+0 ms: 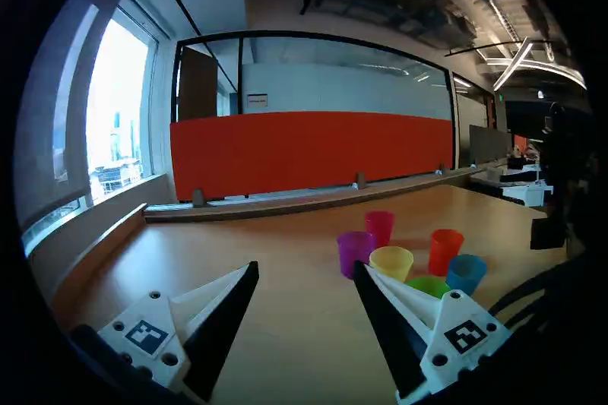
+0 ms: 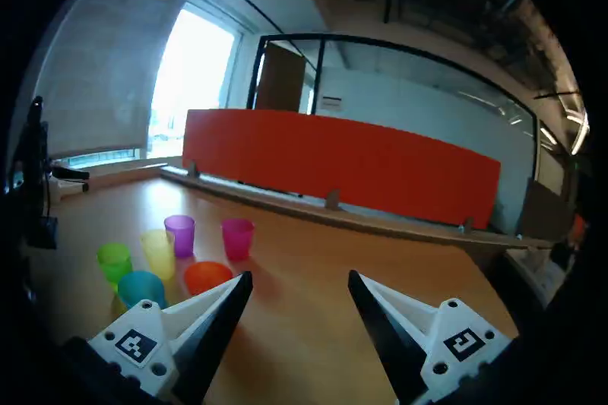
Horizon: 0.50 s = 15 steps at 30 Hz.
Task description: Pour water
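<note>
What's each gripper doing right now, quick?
Left two-finger gripper: open, holding nothing.
Right two-finger gripper: open, holding nothing.

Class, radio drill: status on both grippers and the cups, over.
Left gripper open, empty. Right gripper open, empty. Six coloured cups upright, clustered on table, none gripped. No obstacle seen before them.

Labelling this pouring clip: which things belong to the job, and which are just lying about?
Job: purple cup, pink cup, yellow cup, orange cup, blue cup, green cup, left gripper, right gripper.
Lying about: partition, window.
</note>
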Tool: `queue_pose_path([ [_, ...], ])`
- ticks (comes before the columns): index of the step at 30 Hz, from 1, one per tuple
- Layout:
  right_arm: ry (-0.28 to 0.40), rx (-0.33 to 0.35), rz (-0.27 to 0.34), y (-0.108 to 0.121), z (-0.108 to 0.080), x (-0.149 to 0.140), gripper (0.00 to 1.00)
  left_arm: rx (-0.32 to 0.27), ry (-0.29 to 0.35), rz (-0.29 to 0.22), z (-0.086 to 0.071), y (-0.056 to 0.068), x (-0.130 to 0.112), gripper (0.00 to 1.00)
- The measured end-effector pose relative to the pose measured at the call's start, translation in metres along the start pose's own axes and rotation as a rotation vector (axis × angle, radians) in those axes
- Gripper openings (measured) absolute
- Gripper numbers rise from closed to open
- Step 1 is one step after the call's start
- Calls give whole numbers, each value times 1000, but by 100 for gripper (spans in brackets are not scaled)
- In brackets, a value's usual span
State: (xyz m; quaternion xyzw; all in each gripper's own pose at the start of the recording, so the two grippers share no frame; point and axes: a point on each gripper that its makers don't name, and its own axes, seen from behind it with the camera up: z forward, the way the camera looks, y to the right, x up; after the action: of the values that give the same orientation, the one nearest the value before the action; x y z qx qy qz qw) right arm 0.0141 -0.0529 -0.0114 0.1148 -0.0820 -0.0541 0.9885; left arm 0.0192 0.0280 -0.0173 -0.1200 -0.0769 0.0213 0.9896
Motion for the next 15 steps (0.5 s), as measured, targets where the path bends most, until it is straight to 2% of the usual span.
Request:
queue_pose_path([
  [8,72,-78,52,11,2,13,98,52,72,-29,-4,-6,17,92],
  [15,114,-157,89,22,0,19,98,73,125,-67,-4,-4,29,92],
])
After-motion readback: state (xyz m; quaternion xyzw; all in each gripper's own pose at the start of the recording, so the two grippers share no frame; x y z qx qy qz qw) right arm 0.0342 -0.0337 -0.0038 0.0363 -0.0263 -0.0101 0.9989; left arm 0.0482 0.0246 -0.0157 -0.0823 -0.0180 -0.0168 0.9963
